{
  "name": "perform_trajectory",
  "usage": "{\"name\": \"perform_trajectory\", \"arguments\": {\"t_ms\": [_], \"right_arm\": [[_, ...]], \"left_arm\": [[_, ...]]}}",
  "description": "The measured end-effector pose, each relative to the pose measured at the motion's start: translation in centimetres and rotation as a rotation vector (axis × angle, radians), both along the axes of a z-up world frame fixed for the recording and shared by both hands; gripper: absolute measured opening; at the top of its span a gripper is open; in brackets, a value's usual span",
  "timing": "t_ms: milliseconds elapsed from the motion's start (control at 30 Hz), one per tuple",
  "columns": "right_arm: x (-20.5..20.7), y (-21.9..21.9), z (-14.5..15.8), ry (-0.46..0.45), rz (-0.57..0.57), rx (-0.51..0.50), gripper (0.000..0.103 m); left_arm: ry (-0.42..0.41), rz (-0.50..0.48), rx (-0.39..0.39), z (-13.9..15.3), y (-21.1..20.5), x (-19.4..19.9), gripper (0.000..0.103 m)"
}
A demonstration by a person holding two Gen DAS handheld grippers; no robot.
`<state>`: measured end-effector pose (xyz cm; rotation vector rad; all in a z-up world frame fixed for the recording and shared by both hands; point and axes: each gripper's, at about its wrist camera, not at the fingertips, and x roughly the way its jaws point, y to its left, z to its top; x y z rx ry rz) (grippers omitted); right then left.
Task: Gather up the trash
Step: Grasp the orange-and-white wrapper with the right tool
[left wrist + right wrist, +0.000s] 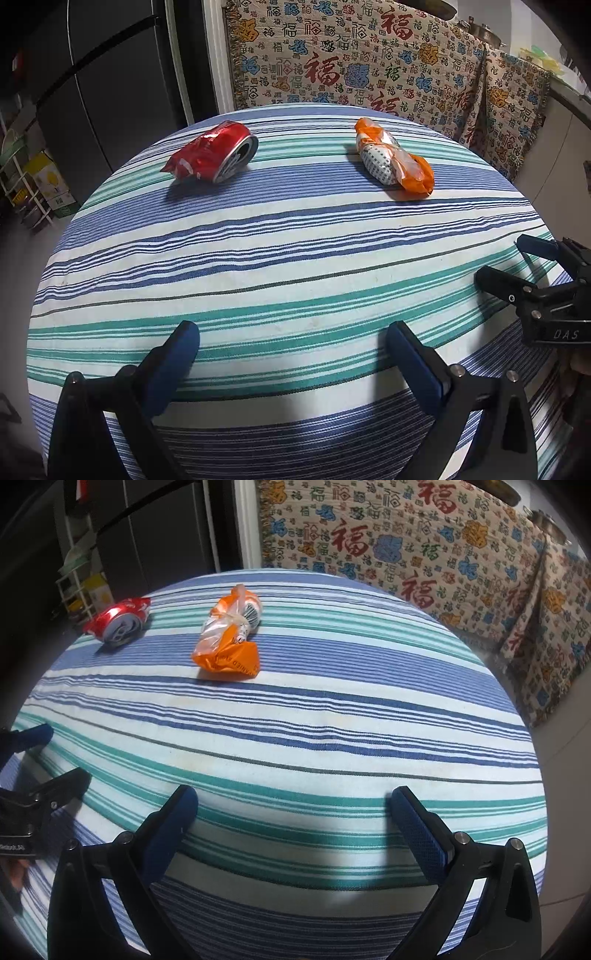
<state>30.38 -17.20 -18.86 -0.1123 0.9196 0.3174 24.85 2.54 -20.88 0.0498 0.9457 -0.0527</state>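
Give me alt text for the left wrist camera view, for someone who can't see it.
A crushed red can and a crumpled orange wrapper lie apart on a blue, green and white striped tablecloth. The open left gripper is in the foreground, the right gripper at the right edge.

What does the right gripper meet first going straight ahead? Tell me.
Mostly bare striped tablecloth. The right gripper is open, and the orange wrapper lies left of its line, so it would probably pass beside it; depth is unclear.
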Motion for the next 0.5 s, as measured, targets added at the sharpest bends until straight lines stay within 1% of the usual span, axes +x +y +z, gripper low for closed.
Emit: {"name": "perform_trajectory", "arguments": {"t_ms": [133,233,333,367,400,433,467,500], "right_arm": [[0.5,0.1,-0.1,-0.001,-0.009,-0.001,0.103],[2.2,0.7,0.0,0.001,-0.022,-0.002,0.103],[3.7,1.5,0.1,0.005,0.000,-0.004,0.103],[4.0,1.7,0.2,0.014,0.012,-0.006,0.102],[4.2,1.8,0.4,0.029,0.029,-0.002,0.101],[4.2,1.9,0.7,0.042,0.043,0.011,0.095],[4.3,2.0,1.0,0.051,0.062,0.031,0.093],[4.3,2.2,1.4,0.060,0.083,0.052,0.093]], "left_arm": [[0.000,0.002,-0.001,0.0,-0.1,-0.1,0.103],[0.003,0.004,-0.002,0.1,-0.1,0.1,0.103],[0.017,-0.020,-0.017,0.3,0.7,0.3,0.103],[0.016,-0.019,-0.027,0.6,1.2,0.4,0.103],[-0.006,-0.019,-0.058,1.5,2.3,0.4,0.103],[-0.027,-0.024,-0.084,2.4,3.1,0.7,0.103],[-0.044,-0.036,-0.107,3.4,4.1,1.3,0.103],[-0.055,-0.046,-0.115,4.2,4.9,2.0,0.103]]}}
